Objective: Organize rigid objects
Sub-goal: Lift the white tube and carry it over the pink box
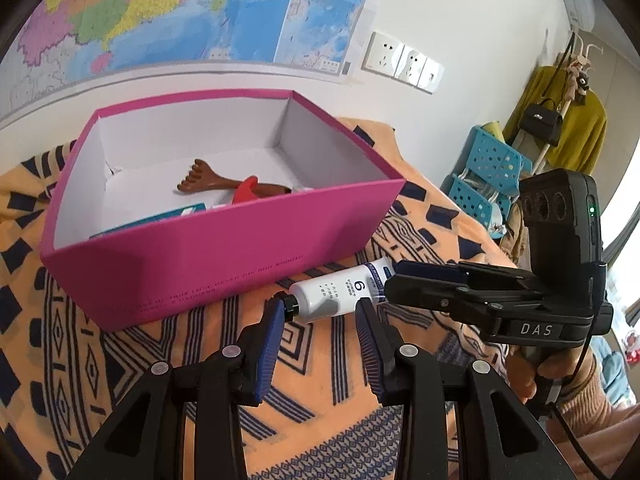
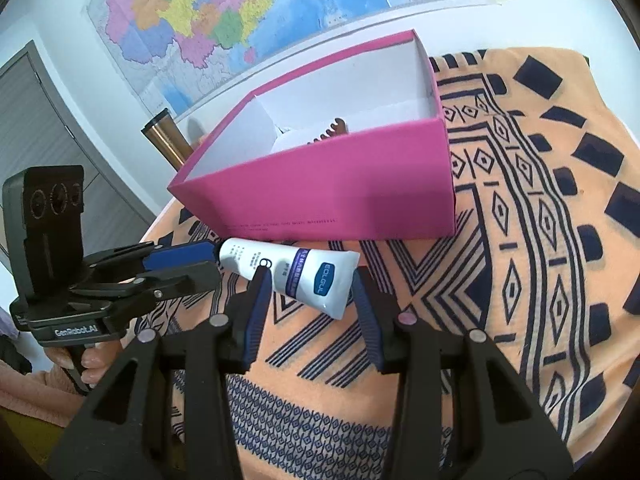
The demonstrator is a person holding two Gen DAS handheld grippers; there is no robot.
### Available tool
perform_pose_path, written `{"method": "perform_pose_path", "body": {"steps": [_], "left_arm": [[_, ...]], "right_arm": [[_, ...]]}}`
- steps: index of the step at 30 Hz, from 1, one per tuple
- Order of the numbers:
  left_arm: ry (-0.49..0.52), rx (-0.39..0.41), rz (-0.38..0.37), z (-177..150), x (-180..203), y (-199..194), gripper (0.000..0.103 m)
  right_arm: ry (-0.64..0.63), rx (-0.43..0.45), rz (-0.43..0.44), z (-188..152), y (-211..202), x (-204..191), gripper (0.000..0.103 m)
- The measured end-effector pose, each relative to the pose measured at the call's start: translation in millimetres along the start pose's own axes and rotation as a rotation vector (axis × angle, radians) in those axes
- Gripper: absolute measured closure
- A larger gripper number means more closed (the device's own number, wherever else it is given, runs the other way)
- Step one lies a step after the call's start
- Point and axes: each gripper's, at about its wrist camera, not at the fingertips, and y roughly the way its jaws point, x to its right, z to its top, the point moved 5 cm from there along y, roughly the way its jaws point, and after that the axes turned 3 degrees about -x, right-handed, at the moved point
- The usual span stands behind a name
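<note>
Pink box (image 1: 224,256) with brown back-scratcher (image 1: 208,178), perhaps cards; both hand-held grippers (image 1: 320,312) (image 2: 308,284) released around tube (image 1: 340,292).

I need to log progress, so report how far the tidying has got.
Done: a brown back scratcher, a red item and a teal box already lie in the pink box. In hand: nothing is gripped; the left gripper and right gripper are both open around the white tube on the patterned cloth. Left: grasping the tube and boxing it.
</note>
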Motion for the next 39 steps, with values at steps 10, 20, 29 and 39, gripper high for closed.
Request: {"method": "perform_pose_path", "body": {"steps": [10, 20, 29, 39], "left_arm": [[0.004, 0.041, -0.001, 12, 3, -7, 0.067], [0.015, 0.084, 0.018, 31, 3, -12, 0.067], [0.017, 0.106, 0.035, 49, -1, -10, 0.067], [-0.003, 0.104, 0.042, 62, -10, 1, 0.067]], "right_arm": [[-0.029, 0.034, -0.014, 15, -8, -4, 0.058], [-0.062, 0.081, -0.023, 38, -17, -7, 0.058], [-0.086, 0.121, -0.029, 63, -19, -7, 0.058], [-0.098, 0.136, -0.039, 80, -13, -2, 0.058]]}}
